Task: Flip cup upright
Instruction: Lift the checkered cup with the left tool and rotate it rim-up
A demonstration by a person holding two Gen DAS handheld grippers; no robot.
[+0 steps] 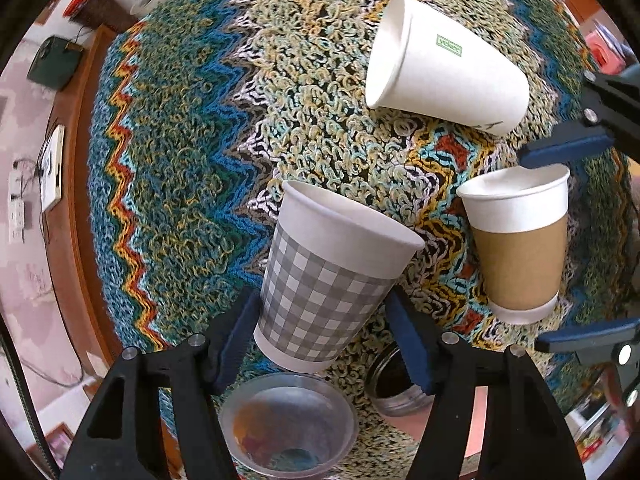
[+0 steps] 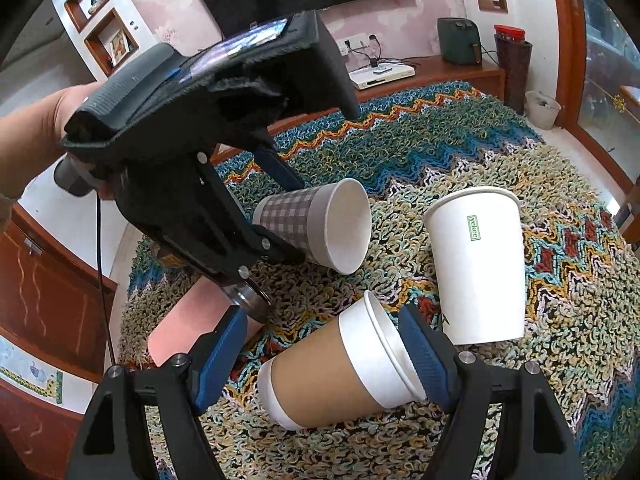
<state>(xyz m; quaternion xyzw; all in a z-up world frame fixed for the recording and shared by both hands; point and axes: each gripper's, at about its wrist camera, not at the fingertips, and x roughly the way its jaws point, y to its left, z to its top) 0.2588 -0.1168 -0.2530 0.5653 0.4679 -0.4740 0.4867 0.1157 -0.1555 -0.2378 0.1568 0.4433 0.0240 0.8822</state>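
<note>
A grey checked paper cup sits between the blue pads of my left gripper, which is shut on its lower body. In the right wrist view this cup is held tilted on its side above the rug, mouth facing right. A brown-sleeved paper cup lies on its side between the pads of my right gripper, which is open around it; it also shows in the left wrist view. A plain white cup stands upright on the rug.
A clear plastic cup and a glass jar sit close under my left gripper. The woven zigzag rug covers a round table. A wooden cabinet with a white box and a green appliance stands behind.
</note>
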